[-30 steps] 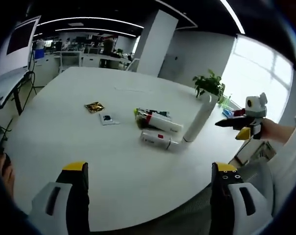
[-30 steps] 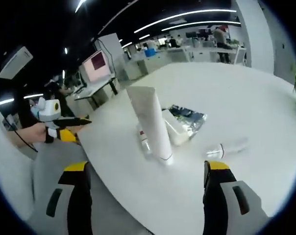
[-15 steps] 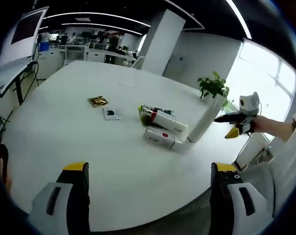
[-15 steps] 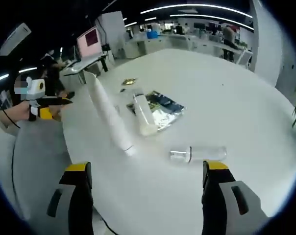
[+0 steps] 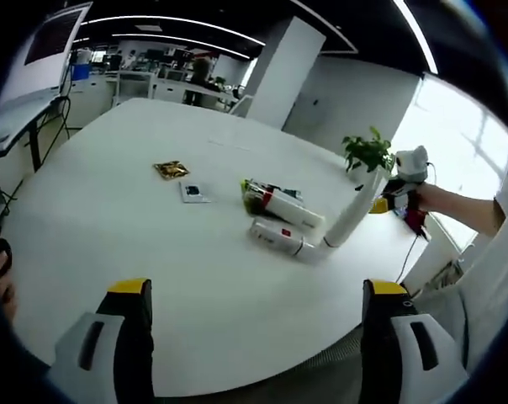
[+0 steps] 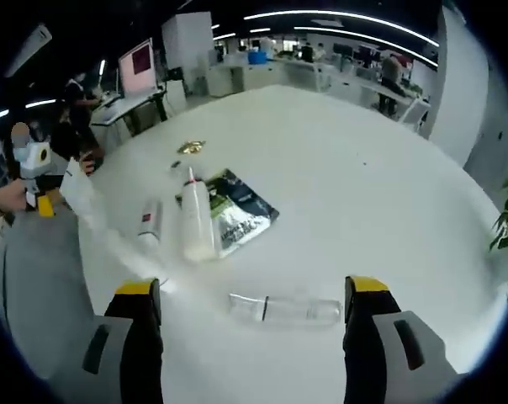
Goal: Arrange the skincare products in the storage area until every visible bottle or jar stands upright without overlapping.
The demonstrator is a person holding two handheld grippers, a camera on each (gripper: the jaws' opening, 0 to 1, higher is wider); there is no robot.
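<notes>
Left gripper view: left gripper (image 5: 254, 337) jaws spread wide, empty; tall white plastic tube (image 5: 352, 215) leans at 2 o'clock on round white worktop (image 5: 111, 219). Right gripper (image 6: 252, 337) jaws gape, clear bottle (image 6: 285, 309) lying between them.

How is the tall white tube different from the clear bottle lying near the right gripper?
The white tube is opaque and stands cap down, leaning, while the clear bottle is see-through and lies flat on its side. The white tube looks longer and tapers toward its top; the clear bottle is an even cylinder. Both rest on the white table, and neither is gripped.
</notes>
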